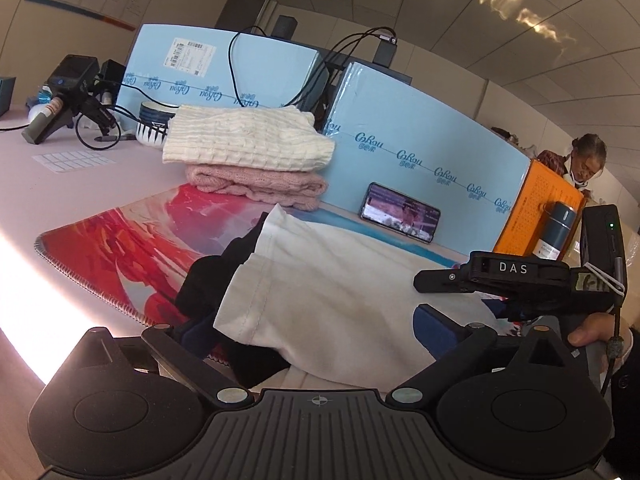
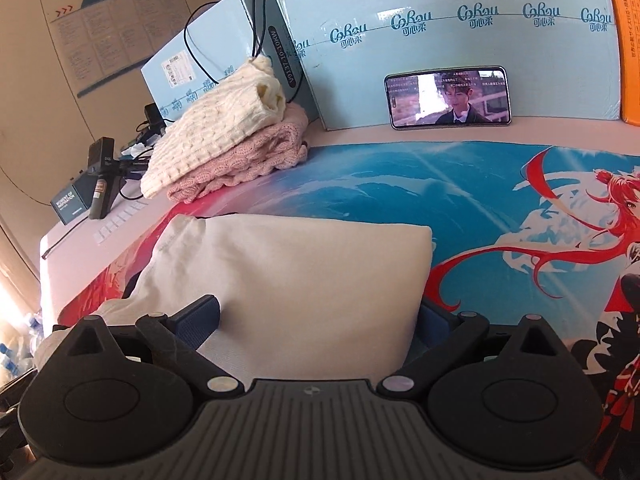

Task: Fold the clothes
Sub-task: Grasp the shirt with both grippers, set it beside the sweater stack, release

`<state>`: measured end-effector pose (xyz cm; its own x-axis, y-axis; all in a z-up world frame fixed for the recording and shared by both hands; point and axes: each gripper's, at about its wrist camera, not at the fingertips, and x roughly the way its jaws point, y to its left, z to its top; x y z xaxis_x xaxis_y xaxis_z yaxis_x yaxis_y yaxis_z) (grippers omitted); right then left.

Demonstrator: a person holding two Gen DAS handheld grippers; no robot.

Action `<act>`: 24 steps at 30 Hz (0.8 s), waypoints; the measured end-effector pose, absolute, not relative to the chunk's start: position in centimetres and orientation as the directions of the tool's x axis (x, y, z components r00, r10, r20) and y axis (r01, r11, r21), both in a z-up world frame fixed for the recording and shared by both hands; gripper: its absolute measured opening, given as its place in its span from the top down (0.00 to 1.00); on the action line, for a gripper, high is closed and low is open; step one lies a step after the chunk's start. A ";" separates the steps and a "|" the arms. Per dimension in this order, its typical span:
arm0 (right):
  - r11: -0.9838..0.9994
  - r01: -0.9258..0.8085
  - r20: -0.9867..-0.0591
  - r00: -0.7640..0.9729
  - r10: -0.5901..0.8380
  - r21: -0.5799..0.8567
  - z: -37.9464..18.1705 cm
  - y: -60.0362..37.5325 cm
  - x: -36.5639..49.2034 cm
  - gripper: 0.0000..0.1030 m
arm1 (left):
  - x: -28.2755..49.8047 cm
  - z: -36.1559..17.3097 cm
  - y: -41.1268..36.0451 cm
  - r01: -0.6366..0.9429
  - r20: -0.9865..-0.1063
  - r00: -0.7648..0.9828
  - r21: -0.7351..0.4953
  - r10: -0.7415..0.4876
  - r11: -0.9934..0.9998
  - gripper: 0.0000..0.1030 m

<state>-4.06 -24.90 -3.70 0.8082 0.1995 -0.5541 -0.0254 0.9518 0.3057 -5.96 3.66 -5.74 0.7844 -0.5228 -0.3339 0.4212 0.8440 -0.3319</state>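
While two sweaters already sit folded near the mat's far-left corner, cream (image 2: 224,128) on top of pink (image 2: 256,164), the work in hand is a white shirt (image 2: 288,276) lying on the printed mat (image 2: 400,184) toward its near edge. That stack is kept well apart from the shirt, probably to leave the middle of the mat free for folding.

The right gripper (image 2: 320,320) is spread wide, its blue pads either side of the shirt's near part, the cloth passing between them; nothing is pinched, so it reads as released and lined up to take hold or to press a crease. The shirt's far edge is a straight, rounded fold, which suggests one fold is done.

The left gripper (image 1: 316,328) also straddles cloth, its fingers wide and not clamped. Here the shirt's hemmed edge lies beside a black garment (image 1: 216,280) that is bunched at the shirt's left; whether the black piece is under it or merely beside it I cannot tell.

A phone (image 2: 448,96) leans against the blue boxes (image 2: 440,40) at the tabletop's back edge, playing video, clear of the work.
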 end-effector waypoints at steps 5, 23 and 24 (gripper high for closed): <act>0.954 0.010 -0.574 0.800 0.171 0.299 -3.4 -24.6 -3.7 0.45 | -5.3 -5.9 3.3 0.422 -0.341 0.798 -0.274 -0.497 0.864 0.52; 0.954 -0.188 -0.385 0.883 0.268 0.232 4.4 -16.1 1.8 0.84 | -2.6 0.0 8.6 0.334 -0.045 0.941 -0.052 -0.336 0.941 0.84; 0.950 -0.209 -0.377 0.881 0.286 0.231 4.8 -15.1 2.6 0.84 | -2.4 0.5 9.5 0.311 -0.026 0.949 -0.054 -0.313 0.949 0.84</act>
